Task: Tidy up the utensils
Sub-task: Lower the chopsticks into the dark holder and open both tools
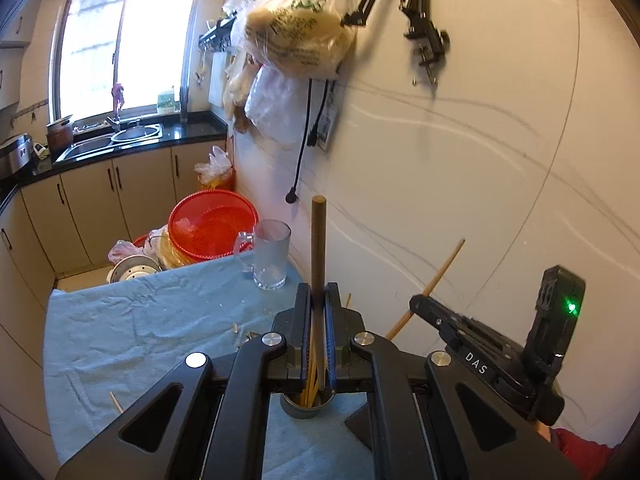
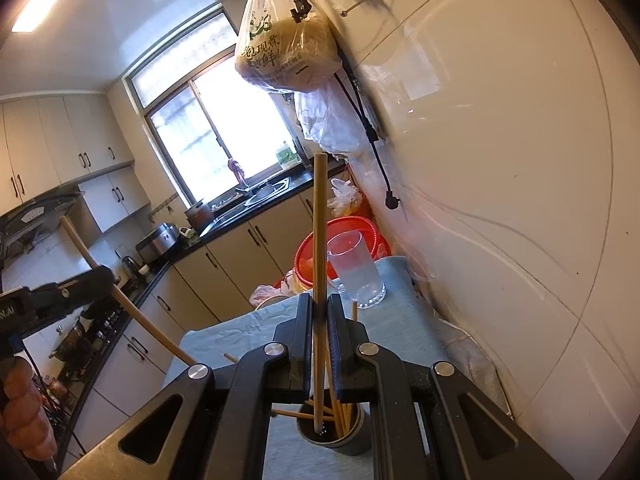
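Note:
My left gripper is shut on a dark wooden chopstick that stands upright, its lower end over a grey holder cup with several yellow chopsticks. My right gripper is shut on a pale wooden chopstick, its lower tip inside the same holder cup. The right gripper also shows in the left wrist view holding its chopstick. The left gripper shows in the right wrist view with its chopstick.
A blue cloth covers the table, with loose chopsticks on it. A glass mug stands at the far edge by the white wall. A red basket lies beyond. Bags hang above.

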{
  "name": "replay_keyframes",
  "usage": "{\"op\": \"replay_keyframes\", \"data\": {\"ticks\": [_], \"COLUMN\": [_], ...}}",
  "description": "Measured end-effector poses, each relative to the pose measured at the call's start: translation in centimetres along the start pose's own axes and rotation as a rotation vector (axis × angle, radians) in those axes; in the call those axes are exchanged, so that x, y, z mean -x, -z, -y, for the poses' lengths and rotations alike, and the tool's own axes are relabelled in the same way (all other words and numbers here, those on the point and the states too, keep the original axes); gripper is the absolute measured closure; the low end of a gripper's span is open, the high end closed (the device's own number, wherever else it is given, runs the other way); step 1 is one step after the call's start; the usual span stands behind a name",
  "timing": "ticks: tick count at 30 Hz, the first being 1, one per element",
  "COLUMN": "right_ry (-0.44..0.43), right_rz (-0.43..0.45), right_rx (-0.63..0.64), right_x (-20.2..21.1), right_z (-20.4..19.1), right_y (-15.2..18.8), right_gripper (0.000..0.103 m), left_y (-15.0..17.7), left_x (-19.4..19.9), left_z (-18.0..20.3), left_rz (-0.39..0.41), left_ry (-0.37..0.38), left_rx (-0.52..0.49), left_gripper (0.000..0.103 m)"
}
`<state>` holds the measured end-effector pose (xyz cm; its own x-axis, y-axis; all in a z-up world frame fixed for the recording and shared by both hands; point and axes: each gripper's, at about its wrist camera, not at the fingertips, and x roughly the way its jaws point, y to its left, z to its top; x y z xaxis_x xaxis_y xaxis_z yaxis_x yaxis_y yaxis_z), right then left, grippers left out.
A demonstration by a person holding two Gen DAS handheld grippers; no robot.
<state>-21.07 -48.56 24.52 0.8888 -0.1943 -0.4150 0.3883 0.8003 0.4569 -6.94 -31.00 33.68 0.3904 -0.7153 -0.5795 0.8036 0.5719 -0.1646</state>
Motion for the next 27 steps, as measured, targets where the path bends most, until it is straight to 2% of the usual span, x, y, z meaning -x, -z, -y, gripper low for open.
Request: {"op": "replay_keyframes", "data": {"ticks": [14,27], "right_ry": [0.039,0.074], "right_rz": [-0.099,-0.204], "right_rx": [0.011,0.017], "right_x": [-5.1,-8.6], "right_z": [1.4,2.5], "right_y": [1.9,4.8], "right_gripper": [0.095,0.095], "left_y": [4.0,5.4], "left_x": [-6.7,-9.8], "left_z": [-1.9,-3.0], "left_rz": [-0.125,-0.181], "left_ry": [-0.056,-0.087], "left_rx": [0.047,0.043], "left_gripper": [0.097,0.097]}}
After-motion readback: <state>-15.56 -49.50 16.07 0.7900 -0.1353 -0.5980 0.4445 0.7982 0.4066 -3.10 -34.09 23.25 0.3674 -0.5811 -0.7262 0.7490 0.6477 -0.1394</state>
